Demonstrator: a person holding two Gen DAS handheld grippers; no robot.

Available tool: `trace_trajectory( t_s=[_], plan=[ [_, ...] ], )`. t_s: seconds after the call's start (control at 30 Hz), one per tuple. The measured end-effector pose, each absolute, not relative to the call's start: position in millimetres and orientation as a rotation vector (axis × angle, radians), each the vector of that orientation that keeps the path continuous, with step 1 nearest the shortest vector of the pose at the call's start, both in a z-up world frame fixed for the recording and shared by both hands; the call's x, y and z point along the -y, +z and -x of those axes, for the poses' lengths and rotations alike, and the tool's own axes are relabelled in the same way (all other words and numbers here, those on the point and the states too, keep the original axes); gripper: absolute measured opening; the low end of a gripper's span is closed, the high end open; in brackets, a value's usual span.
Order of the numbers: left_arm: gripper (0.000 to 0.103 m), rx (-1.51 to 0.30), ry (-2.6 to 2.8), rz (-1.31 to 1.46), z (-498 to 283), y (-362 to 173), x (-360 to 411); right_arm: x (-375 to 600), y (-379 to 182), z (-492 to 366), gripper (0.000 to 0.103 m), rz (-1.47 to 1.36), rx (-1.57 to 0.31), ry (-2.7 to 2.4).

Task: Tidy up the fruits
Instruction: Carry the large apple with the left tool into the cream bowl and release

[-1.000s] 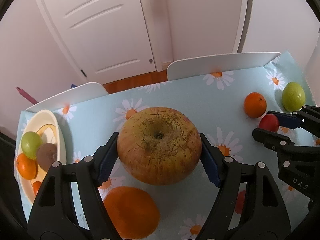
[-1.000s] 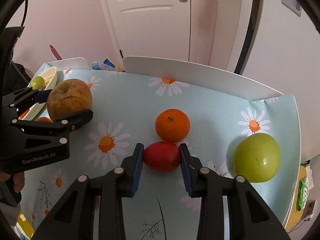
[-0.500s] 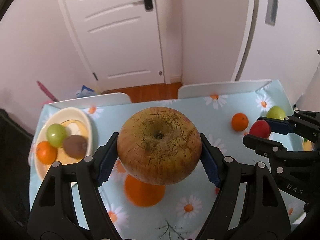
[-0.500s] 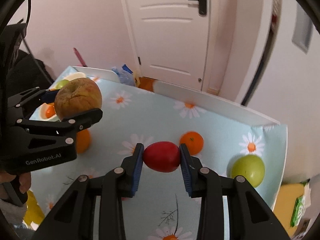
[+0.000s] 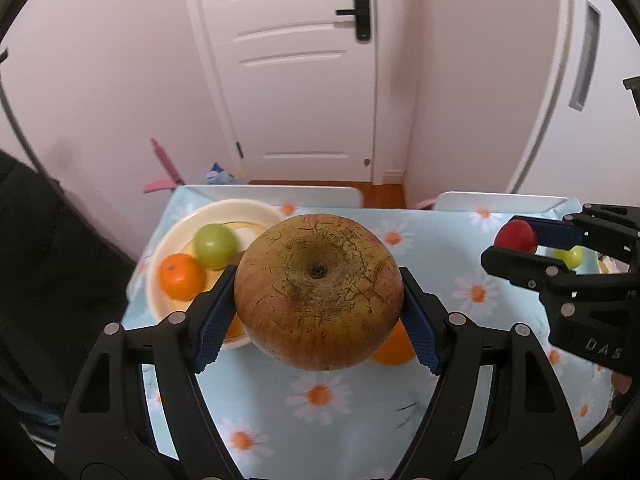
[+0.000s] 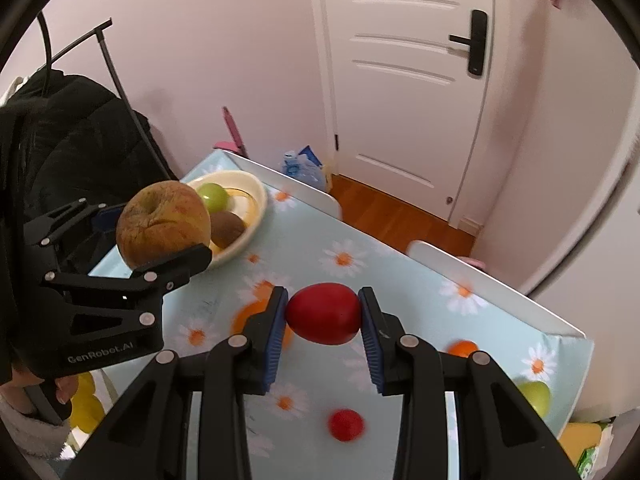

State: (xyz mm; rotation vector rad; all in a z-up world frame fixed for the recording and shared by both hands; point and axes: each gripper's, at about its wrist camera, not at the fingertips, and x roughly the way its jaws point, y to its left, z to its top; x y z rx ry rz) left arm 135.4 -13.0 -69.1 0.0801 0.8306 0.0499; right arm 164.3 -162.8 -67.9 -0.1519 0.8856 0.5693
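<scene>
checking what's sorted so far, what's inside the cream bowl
In the round cream bowl: a green apple, a brown kiwi and an orange tangerine. The large russet apple held in front covers part of the bowl, so more could be hidden.

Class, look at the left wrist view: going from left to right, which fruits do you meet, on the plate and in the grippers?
Orange → green fruit → big russet apple in the left gripper → small red fruit in the right gripper.

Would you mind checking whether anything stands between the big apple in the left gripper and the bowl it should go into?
Nothing visible does. The left gripper holds the apple in the air beside the bowl. Inside lie a green fruit, a kiwi and an orange.
</scene>
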Motion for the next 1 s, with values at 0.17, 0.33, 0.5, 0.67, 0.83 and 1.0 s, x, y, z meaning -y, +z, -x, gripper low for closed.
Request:
trace_trajectory(
  t_s=[0.17,0.33,0.5,0.67,0.83,1.0],
  plan=[
    [0.08,-0.841,0.074,-0.072,-135,-70,-29,124,-66,-166,0.033,0.142,-0.895,0.583],
    [0.08,-0.853,0.078,-0.069,-142,-77,-73,88,-67,-171,0.033,0.138,-0.906,0.583],
    [0.08,-0.87,0.043,-0.091,-157,-94,-100,56,-76,-178,0.033,0.124,-0.925,0.556],
    [0.08,-0.881,-0.024,-0.143,-172,-112,-109,39,-88,-185,0.033,0.103,-0.948,0.517],
    [0.08,-0.89,-0.097,-0.176,-186,-128,-105,33,-101,-194,0.033,0.079,-0.968,0.465],
    [0.08,-0.904,-0.156,-0.203,-195,-143,-97,34,-110,-199,0.033,0.059,-0.98,0.413]
  ],
)
